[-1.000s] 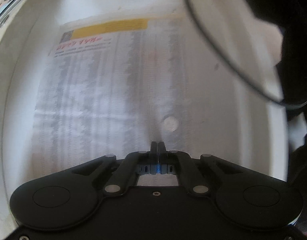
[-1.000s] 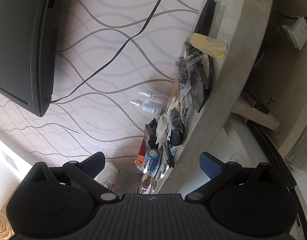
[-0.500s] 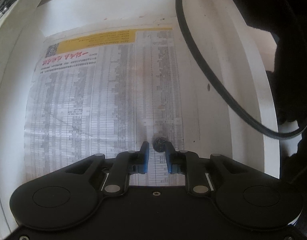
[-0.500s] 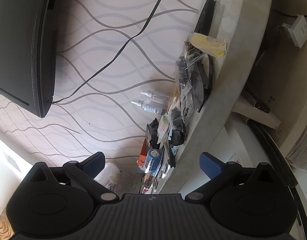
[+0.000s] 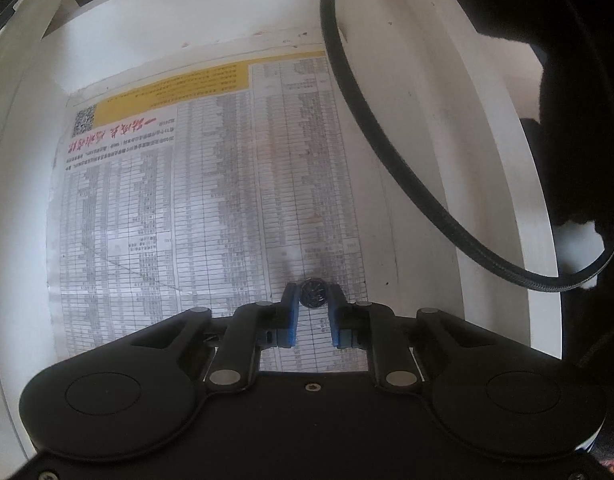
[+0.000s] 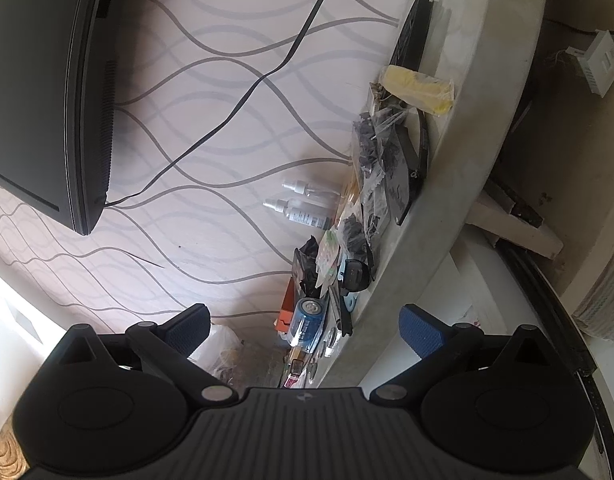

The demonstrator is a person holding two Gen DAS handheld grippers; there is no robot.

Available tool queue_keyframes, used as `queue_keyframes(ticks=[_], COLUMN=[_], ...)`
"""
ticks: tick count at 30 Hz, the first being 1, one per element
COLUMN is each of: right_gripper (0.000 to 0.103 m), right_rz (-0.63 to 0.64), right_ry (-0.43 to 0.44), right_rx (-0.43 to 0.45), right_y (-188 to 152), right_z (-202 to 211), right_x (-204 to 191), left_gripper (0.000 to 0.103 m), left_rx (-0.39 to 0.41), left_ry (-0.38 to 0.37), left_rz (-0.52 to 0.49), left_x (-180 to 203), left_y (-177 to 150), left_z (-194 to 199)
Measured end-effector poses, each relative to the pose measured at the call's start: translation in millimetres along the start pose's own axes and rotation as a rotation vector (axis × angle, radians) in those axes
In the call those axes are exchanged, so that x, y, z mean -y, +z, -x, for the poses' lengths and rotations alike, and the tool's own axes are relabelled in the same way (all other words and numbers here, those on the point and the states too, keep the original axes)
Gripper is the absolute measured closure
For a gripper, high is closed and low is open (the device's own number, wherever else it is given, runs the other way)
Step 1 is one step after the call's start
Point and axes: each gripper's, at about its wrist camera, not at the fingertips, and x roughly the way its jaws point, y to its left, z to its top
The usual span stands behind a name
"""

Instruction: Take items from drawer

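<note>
Left wrist view: the white drawer [image 5: 23,208] is lined with a printed sheet [image 5: 195,200] filling the frame's centre. Low and right of centre, the left gripper [image 5: 312,302] points down at a small round coin-like item [image 5: 313,293] lying on the sheet between its blue pads [image 5: 289,312], jaws narrowly apart; contact is unclear. A black cable [image 5: 387,148] crosses the upper right.

Right wrist view: the right gripper [image 6: 303,322] stands wide apart, empty, before a cluttered counter [image 6: 459,168].

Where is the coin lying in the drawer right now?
In the left wrist view, the coin lies on the printed paper lining the drawer, between the left gripper's blue fingertips, toward the paper's right edge.
</note>
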Motion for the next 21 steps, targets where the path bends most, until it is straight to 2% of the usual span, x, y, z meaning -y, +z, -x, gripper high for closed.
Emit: queue_keyframes(ticks=[5, 6, 7, 9, 11, 14, 17, 18, 21], right_gripper=[0.0, 0.0, 0.0, 0.0, 0.0, 0.0, 0.0, 0.0, 0.0], right_rz=[-0.005, -0.006, -0.007, -0.01, -0.012, -0.018, -0.021, -0.021, -0.023], right_ry=[0.002, 0.003, 0.004, 0.005, 0.007, 0.009, 0.011, 0.011, 0.011], right_rx=[-0.001, -0.001, -0.002, -0.003, -0.003, -0.005, -0.005, -0.005, -0.004], right_y=[0, 0, 0, 0, 0, 0, 0, 0, 0], right_z=[1, 1, 1, 1, 1, 1, 1, 2, 3], right_x=[1, 1, 2, 2, 3, 3, 3, 3, 3], left_gripper=[0.09, 0.093, 0.102, 0.103, 0.103, 0.103, 0.097, 0.089, 0.082], left_rx=[0.019, 0.028, 0.035, 0.041, 0.041, 0.041, 0.062, 0.061, 0.051], left_ry=[0.012, 0.012, 0.014, 0.036, 0.056, 0.061, 0.031, 0.044, 0.078], left_rz=[0.044, 0.064, 0.089, 0.144, 0.189, 0.216, 0.228, 0.219, 0.195], left_x=[4, 2, 0, -7, 1, 3, 3, 3, 5], left_y=[-9, -10, -11, -13, -24, -28, -22, -19, -15], left_z=[9, 10, 11, 11, 26, 33, 32, 30, 27])
